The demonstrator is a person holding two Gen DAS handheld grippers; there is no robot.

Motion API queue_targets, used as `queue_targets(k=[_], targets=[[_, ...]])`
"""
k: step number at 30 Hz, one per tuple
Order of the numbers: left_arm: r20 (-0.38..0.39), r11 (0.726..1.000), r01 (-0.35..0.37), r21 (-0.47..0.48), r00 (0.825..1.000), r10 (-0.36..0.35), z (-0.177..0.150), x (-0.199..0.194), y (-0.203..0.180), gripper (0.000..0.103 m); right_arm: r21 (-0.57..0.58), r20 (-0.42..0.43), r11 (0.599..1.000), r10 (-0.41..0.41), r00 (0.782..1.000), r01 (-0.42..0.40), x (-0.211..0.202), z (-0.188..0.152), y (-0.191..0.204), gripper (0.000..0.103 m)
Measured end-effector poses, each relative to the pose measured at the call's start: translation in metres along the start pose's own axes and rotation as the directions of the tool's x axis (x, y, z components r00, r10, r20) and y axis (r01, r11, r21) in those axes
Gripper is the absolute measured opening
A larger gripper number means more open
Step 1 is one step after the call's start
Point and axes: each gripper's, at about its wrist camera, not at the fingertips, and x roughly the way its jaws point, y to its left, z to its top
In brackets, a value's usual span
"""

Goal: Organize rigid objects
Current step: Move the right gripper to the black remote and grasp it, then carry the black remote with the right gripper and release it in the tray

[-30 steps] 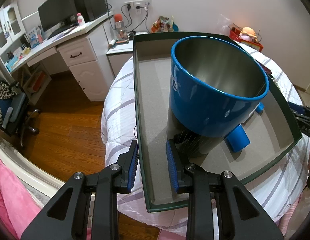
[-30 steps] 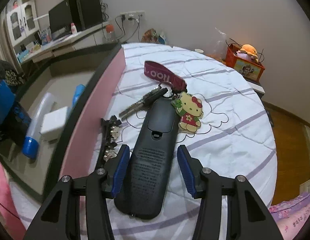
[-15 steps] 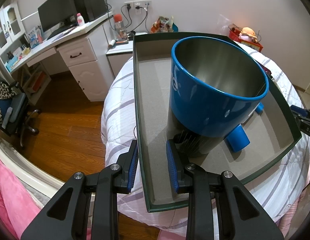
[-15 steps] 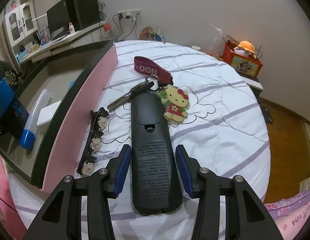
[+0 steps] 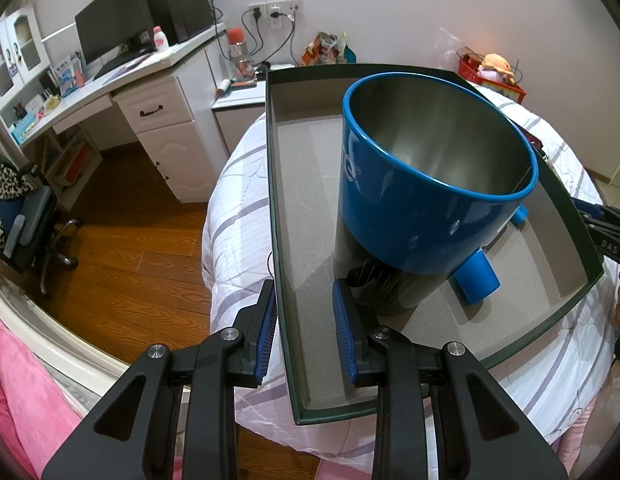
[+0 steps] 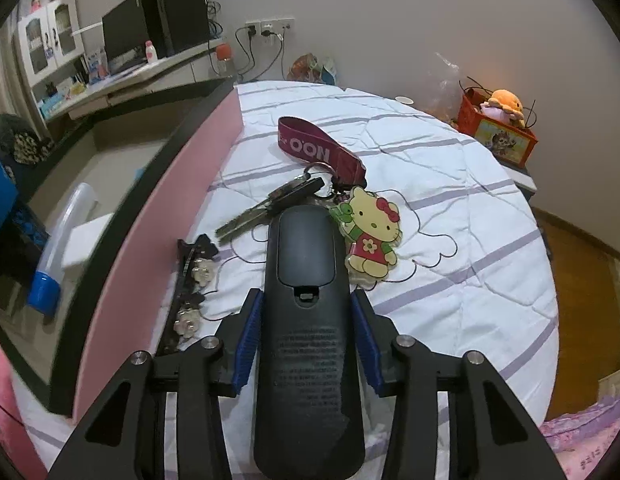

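Note:
A black remote [image 6: 306, 340] lies back up on the white striped bed, lengthwise between the fingers of my right gripper [image 6: 306, 296]. Its jaws are closing; the blue pads stand a hair off the remote's sides. Next to it lie keys [image 6: 270, 208] on a maroon strap with a cat charm [image 6: 372, 236], and a black hair clip [image 6: 188, 292]. My left gripper [image 5: 304, 312] straddles the left wall of the grey-lined box [image 5: 278, 200]. One pad is outside at the wall, the other inside with a gap. A blue metal cup [image 5: 410, 208] stands in the box.
The box, pink outside [image 6: 150, 232], also holds a clear tube with a blue cap [image 6: 58, 248] and a white block [image 6: 86, 236]. A desk with a monitor [image 5: 110, 32] stands beyond the bed's edge over wood floor. A red toy box [image 6: 498, 136] sits at the bed's far right.
My right gripper slid forward along the remote, so the remote now fills the space between the jaws, which have narrowed. The left gripper and the box stayed put.

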Motion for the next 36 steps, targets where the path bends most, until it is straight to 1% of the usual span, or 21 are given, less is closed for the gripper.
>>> queue_targets(k=[7,9,11,16,23,26,29,32,36], targets=[[0.001,1.000,0.001,-0.001,1.000,-0.001,0.000,0.000,0.000,0.027,-0.005,0.045,1.000,0.015,0.999,-0.015,-0.018,0.001,0.005,0.045],[0.001,1.000,0.001,-0.002,1.000,-0.001,0.000,0.000,0.000,0.027,-0.005,0.034,0.999,0.037,0.999,-0.036,-0.020,0.003,0.006,0.045],[0.001,1.000,0.002,-0.002,1.000,-0.002,0.000,0.000,0.000,0.027,-0.020,0.028,1.000,0.013,1.000,-0.012,-0.020,0.003,0.010,0.045],[0.002,1.000,0.004,-0.003,1.000,-0.004,0.001,0.000,-0.001,0.027,-0.027,-0.048,1.000,0.010,0.999,-0.011,0.002,0.001,0.012,0.045],[0.002,1.000,0.008,-0.004,1.000,-0.008,0.002,0.001,-0.001,0.027,-0.038,-0.049,0.999,-0.009,0.999,0.007,0.012,0.006,0.014,0.045],[0.001,1.000,0.009,-0.004,1.000,-0.009,0.002,0.001,-0.002,0.028,-0.040,-0.041,0.999,-0.014,0.999,0.012,0.011,0.006,0.014,0.045],[0.002,1.000,0.010,-0.003,1.000,-0.010,0.003,0.001,-0.002,0.028,-0.031,-0.027,1.000,-0.002,1.000,0.001,0.006,0.005,0.014,0.045],[0.002,1.000,0.010,-0.003,1.000,-0.010,0.003,0.001,-0.002,0.028,-0.030,-0.002,1.000,-0.001,1.000,0.001,-0.005,0.005,0.015,0.045],[0.002,1.000,0.011,-0.004,1.000,-0.011,0.002,0.001,-0.002,0.028,-0.047,0.045,0.999,0.004,0.999,-0.002,-0.026,0.014,0.021,0.045]])
